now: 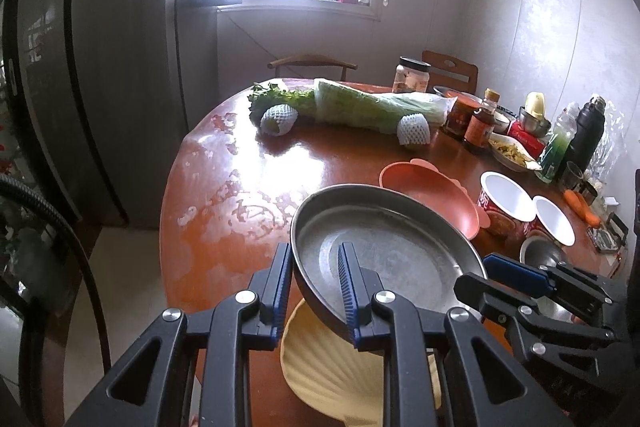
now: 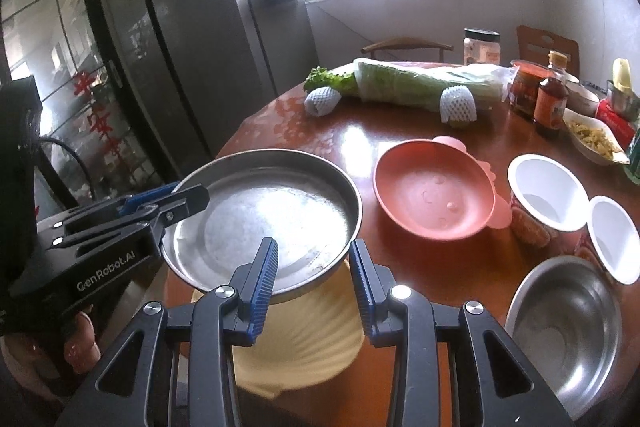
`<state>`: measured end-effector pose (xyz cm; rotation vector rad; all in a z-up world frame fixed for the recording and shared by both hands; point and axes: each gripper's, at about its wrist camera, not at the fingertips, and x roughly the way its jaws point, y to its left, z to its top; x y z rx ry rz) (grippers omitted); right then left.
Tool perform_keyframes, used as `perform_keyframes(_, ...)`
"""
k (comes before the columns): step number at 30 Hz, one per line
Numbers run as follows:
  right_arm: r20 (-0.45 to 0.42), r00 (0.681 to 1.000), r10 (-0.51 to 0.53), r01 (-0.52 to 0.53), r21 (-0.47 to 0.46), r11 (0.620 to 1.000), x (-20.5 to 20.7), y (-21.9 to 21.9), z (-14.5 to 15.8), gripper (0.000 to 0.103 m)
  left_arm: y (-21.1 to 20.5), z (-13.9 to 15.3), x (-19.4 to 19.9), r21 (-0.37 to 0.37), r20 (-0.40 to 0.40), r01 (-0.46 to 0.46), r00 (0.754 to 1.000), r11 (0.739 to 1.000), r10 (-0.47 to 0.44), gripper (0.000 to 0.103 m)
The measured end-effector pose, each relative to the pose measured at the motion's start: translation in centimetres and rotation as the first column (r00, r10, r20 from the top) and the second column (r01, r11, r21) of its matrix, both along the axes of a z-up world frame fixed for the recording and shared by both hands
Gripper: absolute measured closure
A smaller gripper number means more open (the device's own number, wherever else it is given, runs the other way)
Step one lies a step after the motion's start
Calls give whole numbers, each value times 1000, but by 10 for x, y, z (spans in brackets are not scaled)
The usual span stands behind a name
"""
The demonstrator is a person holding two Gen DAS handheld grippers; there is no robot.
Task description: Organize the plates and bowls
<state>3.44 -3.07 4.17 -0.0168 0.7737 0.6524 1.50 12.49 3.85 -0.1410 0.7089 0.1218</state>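
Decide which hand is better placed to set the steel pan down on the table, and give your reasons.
Left. The left gripper is clamped on the steel pan rim, holding it tilted above the yellow plate. The right gripper is open, one finger inside the rim, gripping nothing.

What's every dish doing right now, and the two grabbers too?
left gripper: shut on the rim of the metal plate
metal plate: lifted, empty
right gripper: around the rim, grip unclear
shell plate: on table, underneath
pink bowl: upright, empty
steel bowl: upright, empty
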Motion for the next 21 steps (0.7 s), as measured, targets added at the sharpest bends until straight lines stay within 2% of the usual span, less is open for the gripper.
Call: perform_keyframes(21, -22, 1000, 6, -7, -58, 998, -12, -8, -23, 65, -9, -36, -7, 0, -70, 11, 997, 1000, -11, 80)
